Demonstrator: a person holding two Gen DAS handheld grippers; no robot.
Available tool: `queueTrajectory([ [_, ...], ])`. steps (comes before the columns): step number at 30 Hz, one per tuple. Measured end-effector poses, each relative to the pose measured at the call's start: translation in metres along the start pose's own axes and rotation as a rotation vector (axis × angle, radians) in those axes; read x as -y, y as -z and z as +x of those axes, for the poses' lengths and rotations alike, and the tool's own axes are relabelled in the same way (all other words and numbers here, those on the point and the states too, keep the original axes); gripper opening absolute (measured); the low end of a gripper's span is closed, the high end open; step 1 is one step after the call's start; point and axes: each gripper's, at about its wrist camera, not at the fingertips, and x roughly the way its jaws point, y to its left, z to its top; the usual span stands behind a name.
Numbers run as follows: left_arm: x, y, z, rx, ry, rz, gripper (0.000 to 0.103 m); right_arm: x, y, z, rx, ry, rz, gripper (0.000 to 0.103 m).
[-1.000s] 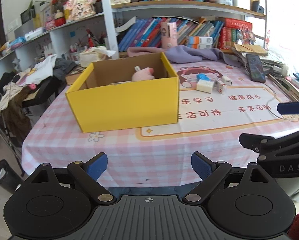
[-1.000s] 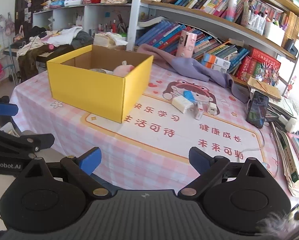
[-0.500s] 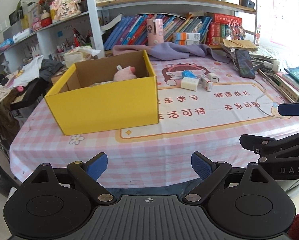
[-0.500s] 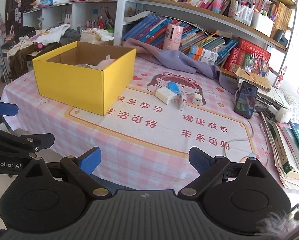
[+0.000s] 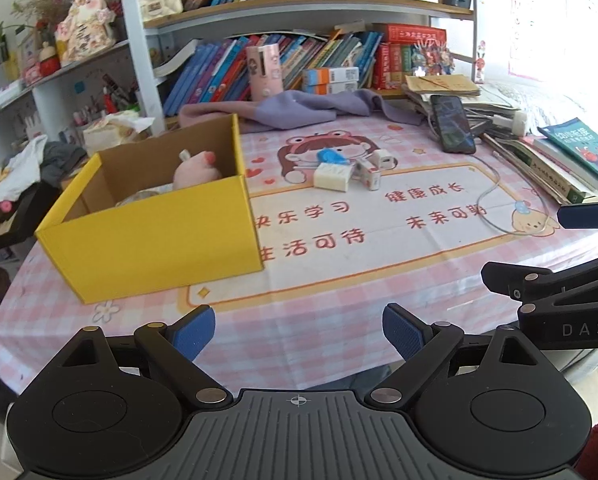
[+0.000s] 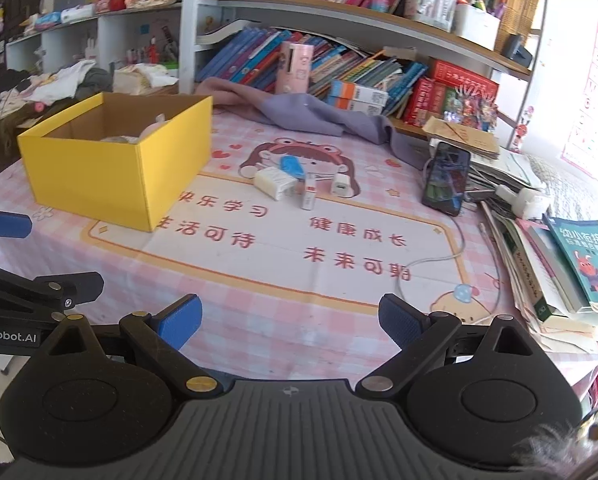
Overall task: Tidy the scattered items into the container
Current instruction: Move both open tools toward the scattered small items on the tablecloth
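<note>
table (image 5: pixel 339 292): box (image 5: pixel 159 236) on its left part, soft toy (image 5: pixel 197 170) inside. small items (image 5: pixel 349 168) clustered on the mat (image 5: pixel 379 240), right of the box, apart from it. cloth (image 5: pixel 299 110) behind both, at the bookshelf (image 5: pixel 299 4) foot. phone (image 5: pixel 453 124) far right, propped on stacked books (image 5: pixel 559 160); cable (image 5: pixel 495 200) before it.

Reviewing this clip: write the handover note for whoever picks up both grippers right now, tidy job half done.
Left gripper: open, empty, over the table's near edge.
Right gripper: open, empty, also at the near edge.
Yellow box: on the pink checked cloth, left of the mat's centre.
Done: a pink plush toy already lies in the box, with something pale beside it.
Left: a blue item, white charger block, small white box and small white adapter sit clustered on the mat.
</note>
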Motion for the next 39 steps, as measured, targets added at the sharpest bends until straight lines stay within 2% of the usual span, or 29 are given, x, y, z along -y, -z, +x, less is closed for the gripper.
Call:
queueTrajectory([
  [13, 0.021, -0.014, 0.020, -0.001, 0.046, 0.048, 0.093, 0.022, -0.003, 0.010, -0.017, 0.039, 0.026, 0.096],
  [26, 0.034, -0.030, 0.048, -0.013, 0.097, 0.052, 0.093, 0.045, -0.010, 0.030, -0.044, 0.073, 0.040, 0.096],
  [32, 0.043, -0.040, 0.068, -0.017, 0.139, 0.054, 0.093, 0.058, -0.015, 0.044, -0.058, 0.082, 0.037, 0.092],
  [39, 0.053, -0.057, 0.091, -0.011, 0.163, 0.046, 0.092, 0.077, -0.027, 0.070, -0.080, 0.062, 0.033, 0.077],
])
